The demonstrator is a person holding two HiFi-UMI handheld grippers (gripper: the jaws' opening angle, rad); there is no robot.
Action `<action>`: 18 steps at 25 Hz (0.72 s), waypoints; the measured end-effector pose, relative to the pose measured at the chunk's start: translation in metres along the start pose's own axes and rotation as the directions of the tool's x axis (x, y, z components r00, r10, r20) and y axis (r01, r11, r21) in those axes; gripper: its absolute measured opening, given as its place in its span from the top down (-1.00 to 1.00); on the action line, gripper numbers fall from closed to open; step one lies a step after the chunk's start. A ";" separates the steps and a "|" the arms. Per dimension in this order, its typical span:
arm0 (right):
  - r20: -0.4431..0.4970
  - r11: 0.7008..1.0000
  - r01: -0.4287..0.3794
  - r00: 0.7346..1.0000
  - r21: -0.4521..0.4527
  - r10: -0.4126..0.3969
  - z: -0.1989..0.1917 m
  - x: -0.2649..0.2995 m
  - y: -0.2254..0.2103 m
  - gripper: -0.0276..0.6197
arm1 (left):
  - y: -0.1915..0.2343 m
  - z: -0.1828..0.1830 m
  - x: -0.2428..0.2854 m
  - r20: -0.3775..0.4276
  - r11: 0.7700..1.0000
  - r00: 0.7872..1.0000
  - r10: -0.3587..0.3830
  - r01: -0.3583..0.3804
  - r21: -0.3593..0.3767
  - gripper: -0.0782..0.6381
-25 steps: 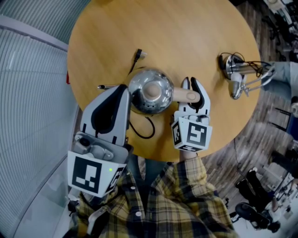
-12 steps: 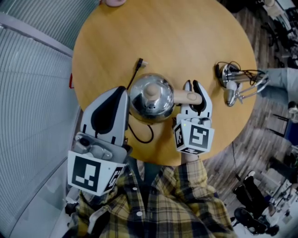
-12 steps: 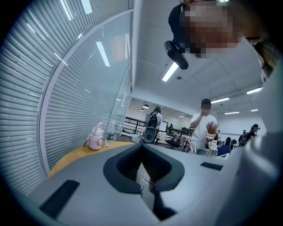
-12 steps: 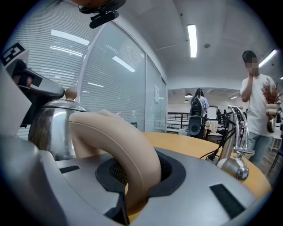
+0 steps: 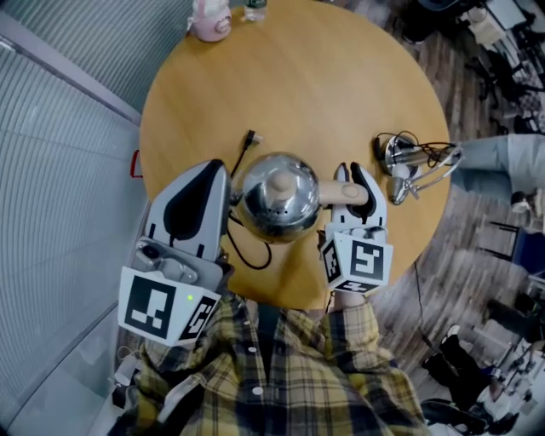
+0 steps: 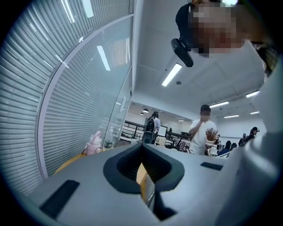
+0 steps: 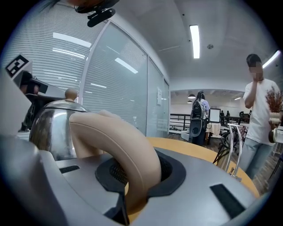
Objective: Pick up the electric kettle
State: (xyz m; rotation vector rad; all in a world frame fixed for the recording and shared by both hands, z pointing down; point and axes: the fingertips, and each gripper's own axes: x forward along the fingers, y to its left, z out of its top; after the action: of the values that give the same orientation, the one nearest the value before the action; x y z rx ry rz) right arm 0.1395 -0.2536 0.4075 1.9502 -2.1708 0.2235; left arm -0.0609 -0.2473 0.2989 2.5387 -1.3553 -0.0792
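Room: you stand at a round wooden table (image 5: 341,85) beside a curved glass wall with blinds; an open office lies behind it.
Kettle: a rounded, mirror-bright steel kettle (image 5: 277,204) sits over the near part of the table, straight in front of your checked shirt (image 5: 289,375). Whether its base touches the wood, you cannot tell from above.
Knob: a pale tan knob (image 5: 278,181) stands at the middle of the kettle's lid.
Handle: a thick, smooth beige handle (image 5: 334,193) sticks out from the kettle's right side and curves down in an arch.
Cord: a black cord (image 5: 247,251) loops out from under the kettle on the near side, and its plug (image 5: 249,138) lies just beyond the kettle, to the left.
Right gripper: your right gripper (image 5: 351,174) is closed round the handle, its dark pads pressing the beige arch on both sides.
Left gripper: your left gripper (image 5: 217,169) is just left of the kettle, its jaws together with nothing in them.
Metal stand: a chrome stand with wires (image 5: 400,162) is well to the right of the kettle, near the table edge.
Pink toy: a small pink toy (image 5: 210,21) is far beyond the kettle, at the table's far edge.
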 end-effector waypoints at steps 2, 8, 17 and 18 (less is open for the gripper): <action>-0.002 1.000 -0.016 1.000 -0.011 0.016 0.012 -0.005 0.001 0.66 | -0.003 0.011 0.000 0.012 1.000 1.000 -0.003 0.003 -0.004 0.77; 0.009 0.999 -0.048 0.999 -0.022 0.048 0.038 -0.020 -0.002 0.66 | -0.016 0.043 -0.004 0.052 1.000 0.998 -0.030 0.030 -0.003 0.77; 0.028 0.994 -0.108 0.994 0.001 0.108 0.071 -0.050 -0.013 0.66 | -0.023 0.078 -0.033 0.083 0.999 0.995 -0.054 0.054 0.003 0.77; 0.027 0.993 -0.121 0.992 0.003 0.121 0.073 -0.053 -0.013 0.66 | -0.023 0.079 -0.036 0.088 0.999 0.995 -0.052 0.053 -0.002 0.77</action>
State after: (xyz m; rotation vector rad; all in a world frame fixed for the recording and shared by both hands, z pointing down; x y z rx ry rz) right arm 0.1535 -0.2222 0.3229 1.8356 -2.3107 0.2240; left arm -0.0763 -0.2213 0.2140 2.5954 -1.3180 -0.2060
